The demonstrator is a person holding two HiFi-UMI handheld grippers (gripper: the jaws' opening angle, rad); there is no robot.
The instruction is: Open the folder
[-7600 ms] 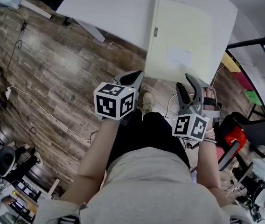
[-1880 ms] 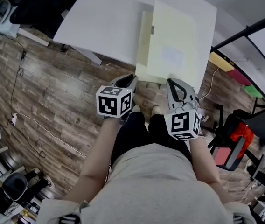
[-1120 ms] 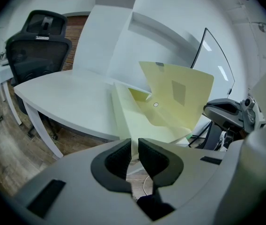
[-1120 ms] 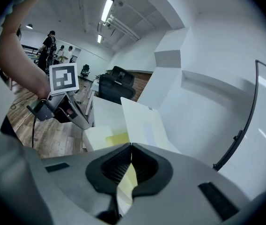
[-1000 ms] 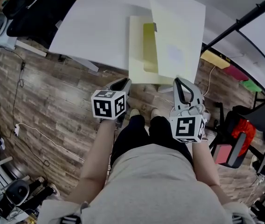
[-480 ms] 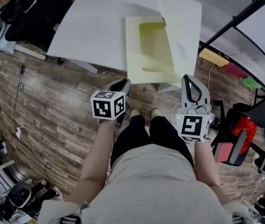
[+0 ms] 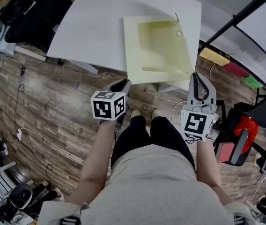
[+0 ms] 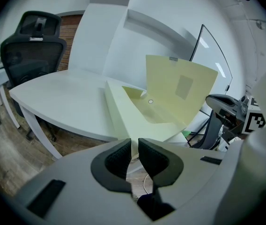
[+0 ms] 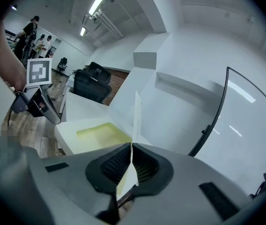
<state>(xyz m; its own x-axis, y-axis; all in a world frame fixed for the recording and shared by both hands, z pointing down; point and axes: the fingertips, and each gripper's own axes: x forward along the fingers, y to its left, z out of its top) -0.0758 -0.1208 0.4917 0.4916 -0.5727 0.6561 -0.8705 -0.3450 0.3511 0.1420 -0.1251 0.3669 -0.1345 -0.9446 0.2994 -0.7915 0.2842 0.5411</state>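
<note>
The folder [image 7: 134, 55] lies open on the white table [image 7: 91, 27] at 12 o'clock from the person, and its near end juts a little past the table's near edge. Its lower panel lies flat. Its cover [image 8: 182, 93] stands raised along the right side, and in the right gripper view it shows almost edge-on. The right gripper [image 7: 194, 75] is clenched on the near corner of that cover, with the thin sheet pinched between its pads and running up and away from them. From this gripper the flat panel lies at about 10 o'clock. The left gripper [image 7: 122, 83] hangs over the wooden floor [image 7: 53, 93], just short of the table's near edge and clear of the folder. Its jaws are closed to a thin slit with nothing in it. From it the folder's near left corner sits at about 1 o'clock, close but not touching. The folder's right side runs near the table's right edge, so little bare top shows there. A black pole [image 7: 236, 18] slants past at 2 o'clock from the folder. Toward 9 and 10 o'clock from the folder the tabletop is broad and bare out to its far left corner. A black office chair [image 8: 32, 46] stands past that end. There is open floor below and to the left of the left gripper.
</note>
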